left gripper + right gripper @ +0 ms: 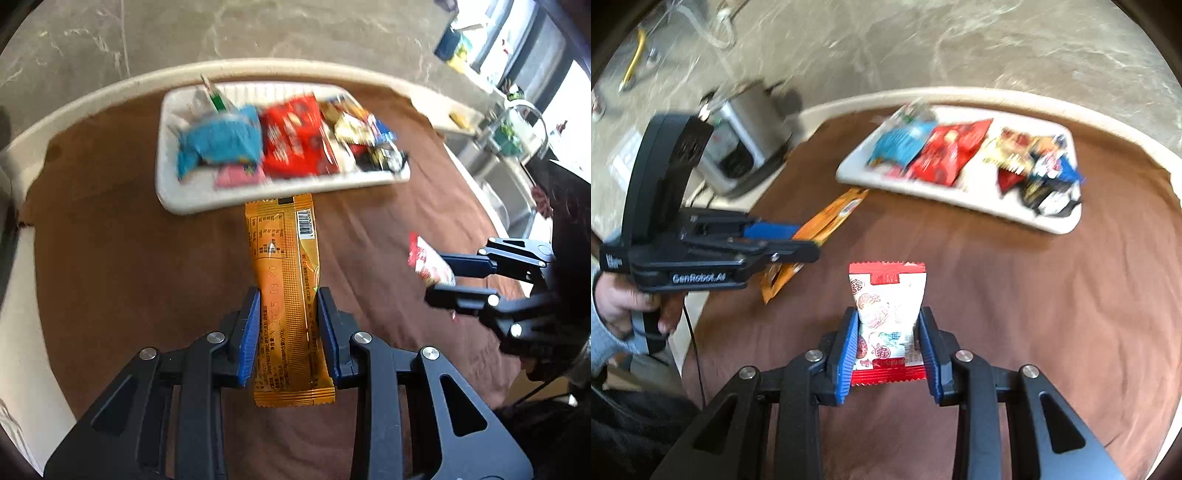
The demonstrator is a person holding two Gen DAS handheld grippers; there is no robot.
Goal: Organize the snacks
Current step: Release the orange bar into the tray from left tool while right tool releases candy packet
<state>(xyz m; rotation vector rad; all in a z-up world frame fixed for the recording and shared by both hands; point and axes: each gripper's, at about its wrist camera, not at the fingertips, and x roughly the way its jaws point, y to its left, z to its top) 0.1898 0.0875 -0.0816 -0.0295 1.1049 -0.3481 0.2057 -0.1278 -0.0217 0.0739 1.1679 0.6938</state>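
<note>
My left gripper (287, 295) is shut on a long orange snack packet (284, 266) and holds it above the brown cloth, its far end near the white tray (184, 199). My right gripper (888, 314) is shut on a small white and red snack packet (888, 310). The tray (960, 195) holds a blue bag (218, 142), a red bag (295, 136) and several smaller packets (365, 133). The right gripper (439, 277) with its packet shows at the right of the left wrist view. The left gripper (809, 240) with the orange packet (827, 218) shows at the left of the right wrist view.
A round table with a cream rim (110, 92) is covered by a brown cloth (147, 258). A metal appliance (746, 147) stands on the floor beyond the table's left edge. A kitchen counter with a sink (517, 129) lies to the right.
</note>
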